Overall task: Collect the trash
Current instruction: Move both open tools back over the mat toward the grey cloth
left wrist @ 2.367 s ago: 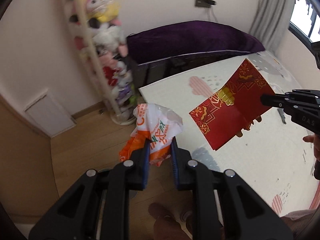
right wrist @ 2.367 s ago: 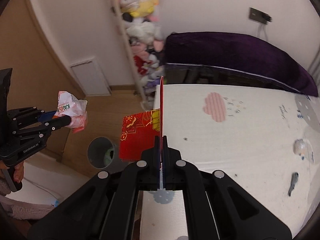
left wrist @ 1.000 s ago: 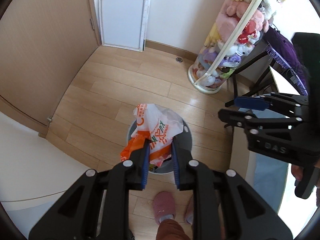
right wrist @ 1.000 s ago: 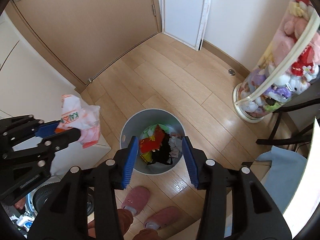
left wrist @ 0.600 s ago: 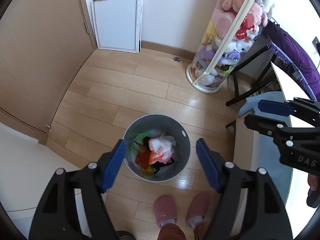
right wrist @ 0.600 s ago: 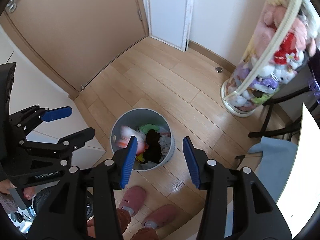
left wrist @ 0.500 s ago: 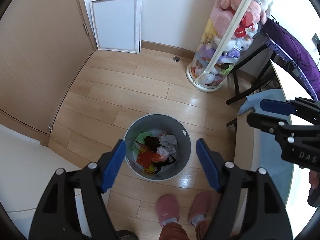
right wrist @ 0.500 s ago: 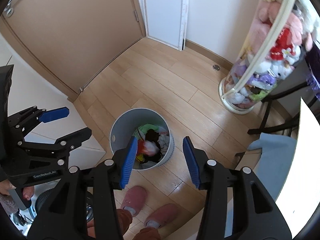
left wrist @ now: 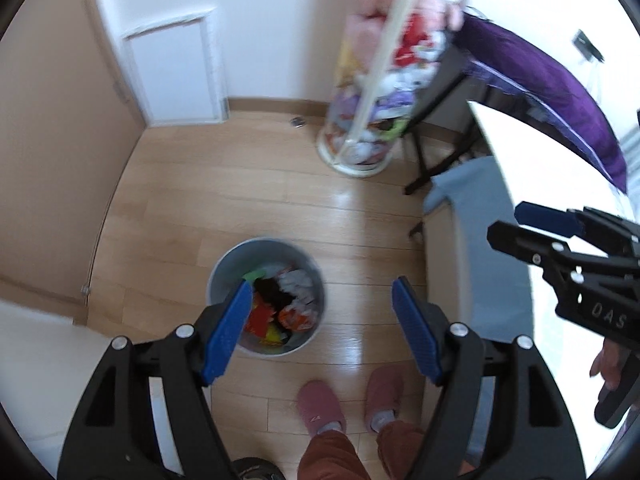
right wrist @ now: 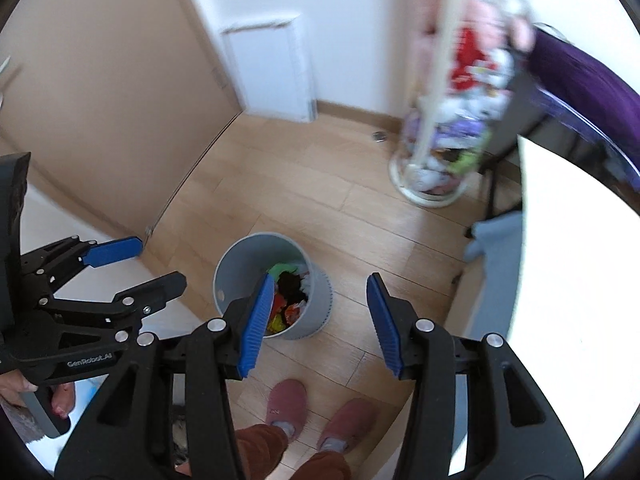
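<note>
Both grippers, left gripper (left wrist: 320, 328) and right gripper (right wrist: 318, 314), hang released and empty above a grey trash bin (left wrist: 224, 270) on the wooden floor, colourful crumpled trash (left wrist: 280, 308) lying inside it, pink slippers (left wrist: 322, 402) just beside the bin.

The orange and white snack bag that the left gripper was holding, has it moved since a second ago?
Yes. It has dropped from the left gripper into the grey trash bin on the floor; the jaws now stand open and empty.
</note>
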Available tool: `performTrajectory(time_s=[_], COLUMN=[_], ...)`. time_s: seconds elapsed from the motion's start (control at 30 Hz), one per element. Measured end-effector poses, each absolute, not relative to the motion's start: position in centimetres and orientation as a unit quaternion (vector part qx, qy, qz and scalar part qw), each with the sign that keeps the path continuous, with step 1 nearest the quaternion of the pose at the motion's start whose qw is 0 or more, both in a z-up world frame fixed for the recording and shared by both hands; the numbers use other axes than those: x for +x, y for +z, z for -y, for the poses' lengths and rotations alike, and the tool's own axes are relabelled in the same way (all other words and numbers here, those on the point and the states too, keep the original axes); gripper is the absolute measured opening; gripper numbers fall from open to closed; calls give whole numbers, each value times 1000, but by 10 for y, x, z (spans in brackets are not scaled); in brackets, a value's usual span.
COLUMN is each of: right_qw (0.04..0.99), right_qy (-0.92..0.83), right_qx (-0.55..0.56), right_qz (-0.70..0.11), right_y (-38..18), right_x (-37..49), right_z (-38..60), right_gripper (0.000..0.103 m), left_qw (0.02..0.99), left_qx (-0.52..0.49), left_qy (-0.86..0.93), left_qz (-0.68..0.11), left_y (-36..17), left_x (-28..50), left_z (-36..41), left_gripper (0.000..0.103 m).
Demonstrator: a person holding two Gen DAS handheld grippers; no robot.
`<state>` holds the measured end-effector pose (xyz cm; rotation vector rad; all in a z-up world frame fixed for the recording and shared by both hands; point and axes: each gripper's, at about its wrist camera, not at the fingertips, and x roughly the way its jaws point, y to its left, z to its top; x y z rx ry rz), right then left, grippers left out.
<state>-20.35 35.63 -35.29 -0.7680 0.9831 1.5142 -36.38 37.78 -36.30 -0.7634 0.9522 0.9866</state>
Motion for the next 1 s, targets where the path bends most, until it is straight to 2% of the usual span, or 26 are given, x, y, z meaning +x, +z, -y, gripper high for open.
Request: performTrajectory(time_s=[0.4,0.77,1.0], right_qw=[731,842,878], right_qy=[474,279,210], right_qx=[-206,-104,-54], right_qz=[-447,-450,-427], right_y=[-278,-188,-143], right_x=[-40,104,158], right_z=[-211,-18,62], right_gripper=[48,49,49], left_qw=[805,859,883], left_qx=[-233,-109,-54], left_qy=[289,119,38], left_qz=[-463,-486,-465], left_y=[-283,-198,-149], left_x=[-193,-10,80], left_z=[-336,-220,-145], left_gripper=[73,73,74])
